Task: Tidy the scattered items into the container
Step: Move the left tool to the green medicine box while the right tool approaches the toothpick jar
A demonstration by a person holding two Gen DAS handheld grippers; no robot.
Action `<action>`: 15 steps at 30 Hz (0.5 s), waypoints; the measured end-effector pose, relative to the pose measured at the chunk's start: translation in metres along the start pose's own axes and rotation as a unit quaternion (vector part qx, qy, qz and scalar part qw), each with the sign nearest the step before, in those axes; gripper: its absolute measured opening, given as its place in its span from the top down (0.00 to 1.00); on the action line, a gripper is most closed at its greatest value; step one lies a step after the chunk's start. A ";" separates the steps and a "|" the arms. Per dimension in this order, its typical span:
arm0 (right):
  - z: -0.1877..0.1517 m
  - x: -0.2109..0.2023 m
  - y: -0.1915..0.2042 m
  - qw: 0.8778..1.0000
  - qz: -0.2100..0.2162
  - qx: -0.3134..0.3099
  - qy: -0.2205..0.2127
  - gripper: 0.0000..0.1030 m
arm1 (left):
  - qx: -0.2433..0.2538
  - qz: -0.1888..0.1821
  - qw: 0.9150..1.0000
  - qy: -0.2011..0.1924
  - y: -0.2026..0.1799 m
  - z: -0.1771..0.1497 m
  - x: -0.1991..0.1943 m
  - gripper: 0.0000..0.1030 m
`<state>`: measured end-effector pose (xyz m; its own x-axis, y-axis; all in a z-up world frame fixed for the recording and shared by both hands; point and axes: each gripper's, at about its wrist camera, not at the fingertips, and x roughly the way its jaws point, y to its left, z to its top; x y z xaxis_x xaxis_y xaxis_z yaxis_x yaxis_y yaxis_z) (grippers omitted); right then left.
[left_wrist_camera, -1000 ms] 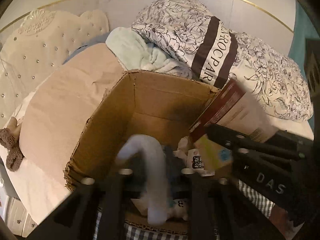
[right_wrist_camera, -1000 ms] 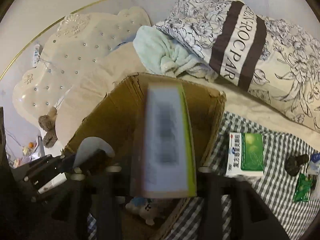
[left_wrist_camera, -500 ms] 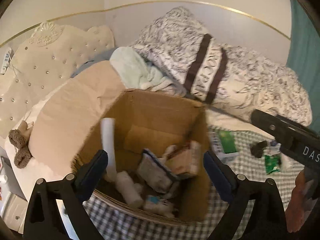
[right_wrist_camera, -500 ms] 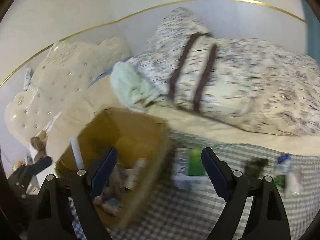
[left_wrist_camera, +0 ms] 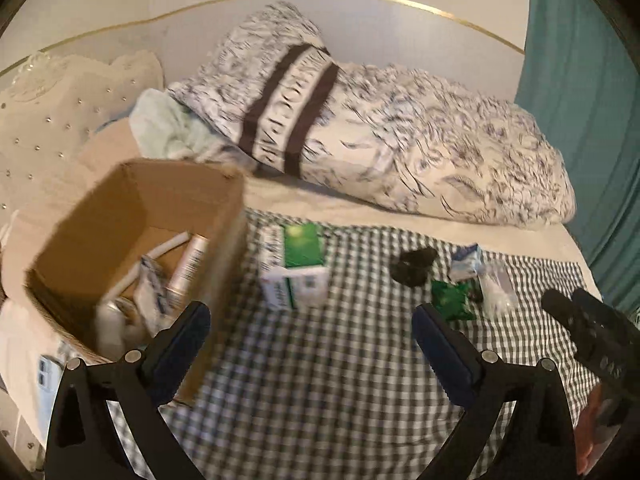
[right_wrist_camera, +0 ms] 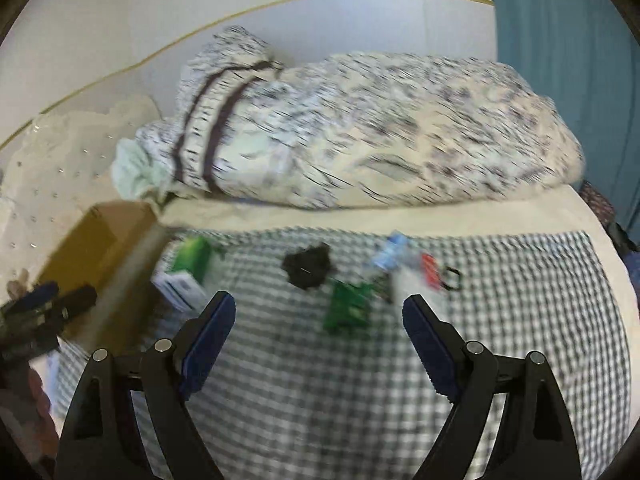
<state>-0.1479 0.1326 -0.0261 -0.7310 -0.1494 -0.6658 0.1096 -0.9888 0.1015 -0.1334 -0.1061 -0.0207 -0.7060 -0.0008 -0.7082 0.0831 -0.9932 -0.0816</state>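
Note:
The cardboard box stands at the left on the bed, with tubes and packs lying inside. My left gripper hovers over the checked cloth to the right of the box; its jaws are opening and nothing is between them. A green-and-white carton lies just ahead of it. My right gripper stands open and empty above the cloth. Ahead of it lie a black lump, a green packet, a blue-white packet and a small red item.
A checked cloth covers the near part of the bed. A patterned duvet and a mint towel are piled behind, with a tufted headboard at the left. A teal curtain hangs on the right.
The left gripper let go of a white tube and the right of a flat carton over the box. Both then opened wide, drew back and swung right over the cloth.

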 end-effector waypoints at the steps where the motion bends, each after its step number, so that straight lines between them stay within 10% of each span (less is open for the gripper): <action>1: -0.005 0.002 -0.008 1.000 -0.006 0.000 0.002 0.16 | -0.001 -0.003 1.000 0.006 -0.006 -0.003 0.008 0.00; 15: -0.027 0.070 -0.066 0.998 -0.022 0.032 0.050 0.16 | 0.011 0.000 0.999 0.036 -0.027 -0.017 0.085 0.00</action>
<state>-0.1882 0.1869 -0.0994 -0.6631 -0.1083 -0.7406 0.0337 -0.9928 0.1151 -0.1840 -0.0772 -0.0909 -0.6532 0.0059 -0.7572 0.0681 -0.9955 -0.0665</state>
